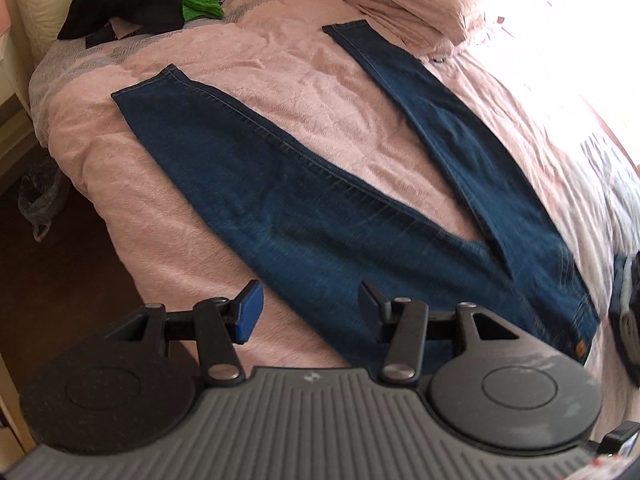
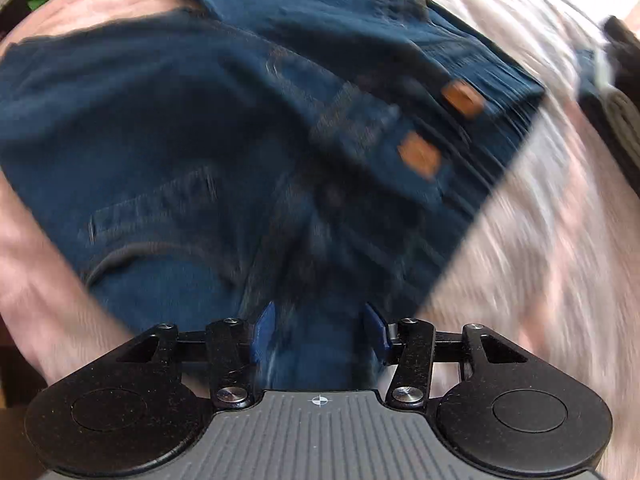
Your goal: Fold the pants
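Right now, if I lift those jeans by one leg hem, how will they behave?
The jeans lie flat and follow the pink bedspread, so they will probably drape limply rather than hold shape. The denim looks thick, with a seamed waistband, so that end will likely drag. The textured cover may resist sliding.

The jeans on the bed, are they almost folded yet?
Not yet. Done: the jeans are spread flat on the pink blanket, both legs apart in a V. In hand: nothing; the left gripper is open above the hip edge, and the right gripper is open over the waist, though that view is blurry. Left: every fold, starting with one leg onto the other.
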The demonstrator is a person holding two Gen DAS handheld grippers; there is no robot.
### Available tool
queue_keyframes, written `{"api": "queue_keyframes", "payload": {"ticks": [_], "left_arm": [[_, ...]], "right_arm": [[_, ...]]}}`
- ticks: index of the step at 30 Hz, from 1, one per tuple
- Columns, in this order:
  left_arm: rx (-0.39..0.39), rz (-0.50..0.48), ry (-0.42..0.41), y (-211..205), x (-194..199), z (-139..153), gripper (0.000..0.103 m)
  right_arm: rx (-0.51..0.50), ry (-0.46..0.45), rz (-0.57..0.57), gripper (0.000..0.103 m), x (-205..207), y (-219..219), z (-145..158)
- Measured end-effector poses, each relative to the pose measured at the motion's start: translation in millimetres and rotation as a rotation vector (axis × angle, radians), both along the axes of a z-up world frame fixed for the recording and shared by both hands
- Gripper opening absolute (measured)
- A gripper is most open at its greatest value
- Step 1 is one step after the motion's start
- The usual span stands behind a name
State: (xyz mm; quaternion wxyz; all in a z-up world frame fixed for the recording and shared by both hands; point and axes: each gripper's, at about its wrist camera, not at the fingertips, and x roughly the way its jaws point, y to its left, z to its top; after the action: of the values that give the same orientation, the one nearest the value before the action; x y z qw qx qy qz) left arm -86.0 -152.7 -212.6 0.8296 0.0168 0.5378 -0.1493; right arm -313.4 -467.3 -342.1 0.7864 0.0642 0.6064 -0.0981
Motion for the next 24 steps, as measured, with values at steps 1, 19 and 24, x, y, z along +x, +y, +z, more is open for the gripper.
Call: {"api": "queue_keyframes", "payload": {"ticks": [1, 19, 24], "left_arm": [[0.017, -0.023, -0.001, 4, -2, 0, 0.052], [0.0, -0.372, -0.117, 120, -29, 77, 0.075], [0.0, -0.427, -0.135, 144, -43, 98, 0.076]], "right_arm": [[0.008, -0.003, -0.03, 0.047, -9, 2, 5], [0.083, -0.304, -0.456, 0.052, -64, 133, 198], [0.07, -0.29, -0.448, 0.055, -74, 177, 232]]}}
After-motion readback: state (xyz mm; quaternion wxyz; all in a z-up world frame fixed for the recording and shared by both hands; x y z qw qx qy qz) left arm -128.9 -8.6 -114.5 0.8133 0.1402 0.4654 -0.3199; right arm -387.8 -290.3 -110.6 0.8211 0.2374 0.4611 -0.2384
